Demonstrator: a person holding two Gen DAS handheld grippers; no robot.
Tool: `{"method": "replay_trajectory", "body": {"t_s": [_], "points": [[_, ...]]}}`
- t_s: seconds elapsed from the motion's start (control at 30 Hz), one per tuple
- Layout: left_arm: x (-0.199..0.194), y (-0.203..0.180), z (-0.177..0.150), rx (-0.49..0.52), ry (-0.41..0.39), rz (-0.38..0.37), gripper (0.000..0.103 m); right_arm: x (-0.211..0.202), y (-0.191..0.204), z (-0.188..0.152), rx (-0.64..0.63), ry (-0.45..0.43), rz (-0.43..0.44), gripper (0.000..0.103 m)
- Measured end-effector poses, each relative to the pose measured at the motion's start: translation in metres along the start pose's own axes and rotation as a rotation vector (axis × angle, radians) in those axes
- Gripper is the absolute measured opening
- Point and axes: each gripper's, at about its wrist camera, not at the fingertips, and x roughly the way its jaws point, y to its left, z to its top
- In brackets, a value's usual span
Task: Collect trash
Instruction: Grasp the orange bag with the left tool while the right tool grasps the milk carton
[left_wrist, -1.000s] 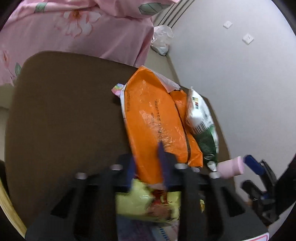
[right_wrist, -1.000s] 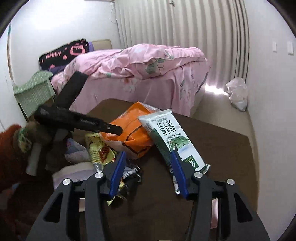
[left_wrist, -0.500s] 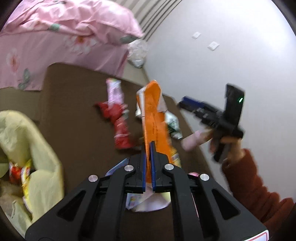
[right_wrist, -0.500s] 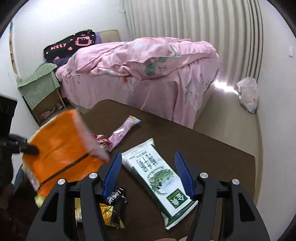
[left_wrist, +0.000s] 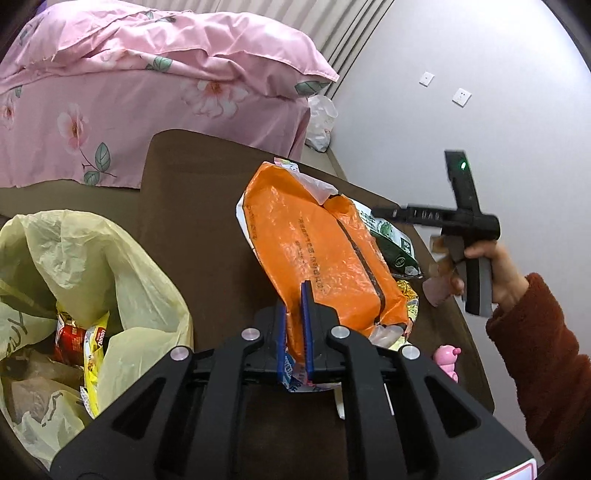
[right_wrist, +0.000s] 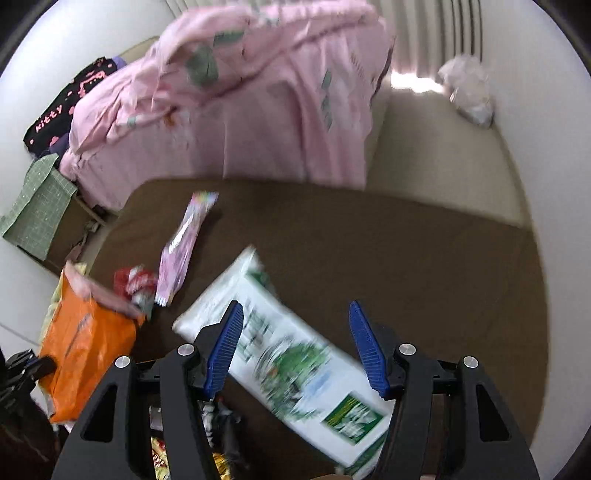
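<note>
My left gripper (left_wrist: 295, 291) is shut on a large orange plastic bag (left_wrist: 325, 254) and holds it above the brown table (left_wrist: 192, 192); the bag also shows in the right wrist view (right_wrist: 85, 343). A yellow trash bag (left_wrist: 92, 266) with wrappers inside sits open at the left. My right gripper (right_wrist: 295, 317) is open, its jaws on either side of a white and green packet (right_wrist: 288, 350) that lies on the table. The right gripper also shows in the left wrist view (left_wrist: 380, 212).
A pink wrapper (right_wrist: 184, 240) and a red wrapper (right_wrist: 133, 280) lie on the table. A yellow snack wrapper (left_wrist: 408, 299) and a pink toy (left_wrist: 447, 358) sit at the right edge. A pink bed (left_wrist: 129, 85) stands behind. A white bag (right_wrist: 469, 92) lies on the floor.
My left gripper closed on the orange bag and lifted it off the table toward the trash bag. My right gripper moved down over the white and green packet.
</note>
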Motion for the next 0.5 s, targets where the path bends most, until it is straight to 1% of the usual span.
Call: {"method": "replay_trajectory", "body": {"t_s": [0.03,0.1,0.17,0.23,0.33,0.37,0.43,0.5], "points": [[0.000,0.003,0.000,-0.008,-0.003,-0.002,0.006,0.001,0.002,-0.006,0.004,0.008,0.011,0.058],[-0.003,0.007,-0.001,-0.025,-0.011,0.000,0.007,-0.001,0.011,-0.026,-0.001,0.010,0.065,0.058],[-0.006,0.013,-0.002,-0.046,-0.021,0.007,0.007,-0.009,0.025,-0.046,-0.035,-0.002,0.093,0.058],[-0.006,0.017,-0.003,-0.066,-0.021,0.009,0.009,-0.019,0.042,-0.059,-0.124,-0.036,0.067,0.058],[-0.003,0.019,-0.001,-0.083,-0.019,0.015,0.010,-0.028,0.066,-0.069,-0.302,-0.060,-0.004,0.058],[-0.003,0.019,-0.001,-0.083,-0.020,0.018,0.011,-0.028,0.073,-0.072,-0.358,-0.056,-0.023,0.058],[-0.005,0.016,-0.001,-0.077,-0.023,0.020,0.013,-0.025,0.079,-0.071,-0.422,-0.023,-0.046,0.059],[-0.005,0.015,-0.002,-0.072,-0.024,0.020,0.014,-0.019,0.077,-0.067,-0.431,0.001,-0.058,0.059]]}}
